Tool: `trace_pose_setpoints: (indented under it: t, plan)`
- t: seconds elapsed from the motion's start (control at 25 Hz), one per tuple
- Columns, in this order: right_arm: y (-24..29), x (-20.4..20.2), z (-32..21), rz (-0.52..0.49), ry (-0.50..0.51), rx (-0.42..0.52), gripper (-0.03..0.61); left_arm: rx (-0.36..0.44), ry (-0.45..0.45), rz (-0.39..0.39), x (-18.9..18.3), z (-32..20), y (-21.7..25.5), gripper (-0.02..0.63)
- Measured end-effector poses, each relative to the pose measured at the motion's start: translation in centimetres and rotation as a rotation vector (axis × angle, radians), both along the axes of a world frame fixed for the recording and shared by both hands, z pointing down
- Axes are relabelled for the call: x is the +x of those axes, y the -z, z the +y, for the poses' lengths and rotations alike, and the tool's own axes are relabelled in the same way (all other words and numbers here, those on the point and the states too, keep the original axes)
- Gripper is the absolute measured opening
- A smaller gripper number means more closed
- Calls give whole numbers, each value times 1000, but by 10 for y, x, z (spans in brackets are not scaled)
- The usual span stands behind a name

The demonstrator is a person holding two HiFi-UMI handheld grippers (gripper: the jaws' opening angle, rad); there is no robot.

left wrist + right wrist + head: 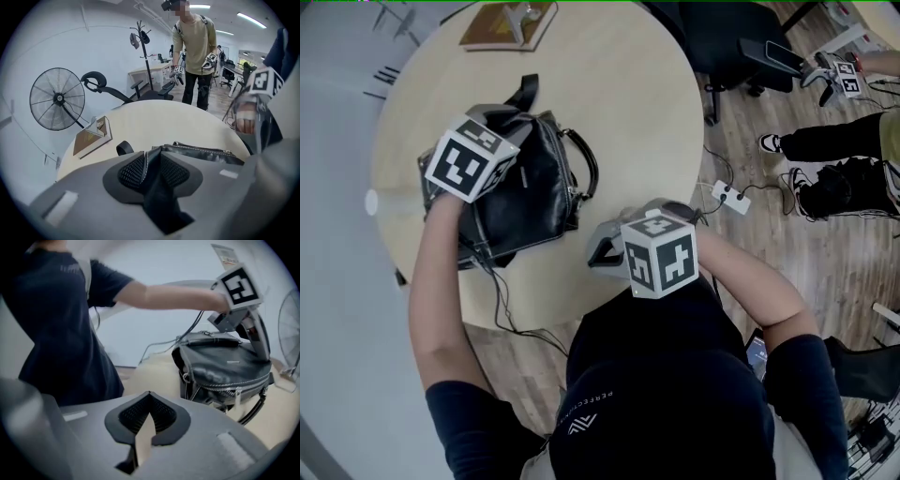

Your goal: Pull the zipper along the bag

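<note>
Bag point(530, 192), one, black, on one round table point(619, 103). Two claws. Left claw point(152, 152) is clamped on what looks like the bag's dark top edge. Right claw point(149, 394) is closed and empty. The bag sits ahead and to its right, apart, its one zipper point(234, 385) facing it.

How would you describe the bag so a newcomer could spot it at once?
Start at the round pale table. On its left half sits a black leather bag. Unlike the flat brown board at the far edge, it is bulky and glossy, with handles.
</note>
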State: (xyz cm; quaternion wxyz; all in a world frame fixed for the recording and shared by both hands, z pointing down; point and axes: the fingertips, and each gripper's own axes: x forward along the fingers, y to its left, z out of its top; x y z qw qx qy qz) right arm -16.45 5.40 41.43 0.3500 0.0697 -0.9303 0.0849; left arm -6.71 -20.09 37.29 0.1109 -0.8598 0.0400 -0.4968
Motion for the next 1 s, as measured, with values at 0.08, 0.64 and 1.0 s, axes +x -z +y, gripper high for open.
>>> trace_pose_setpoints:
  t: [0.08,0.64,1.0]
  plan:
    - [-24,0,4,59,-63,51,2,3,7,18,-1,0,2,129]
    - [-2,51,-47,-13,-498,120,3,61,20,157,0,13,11,168]
    - [16,78,-69,-16,-654,184,4,139,94,278,-18,20,34,201]
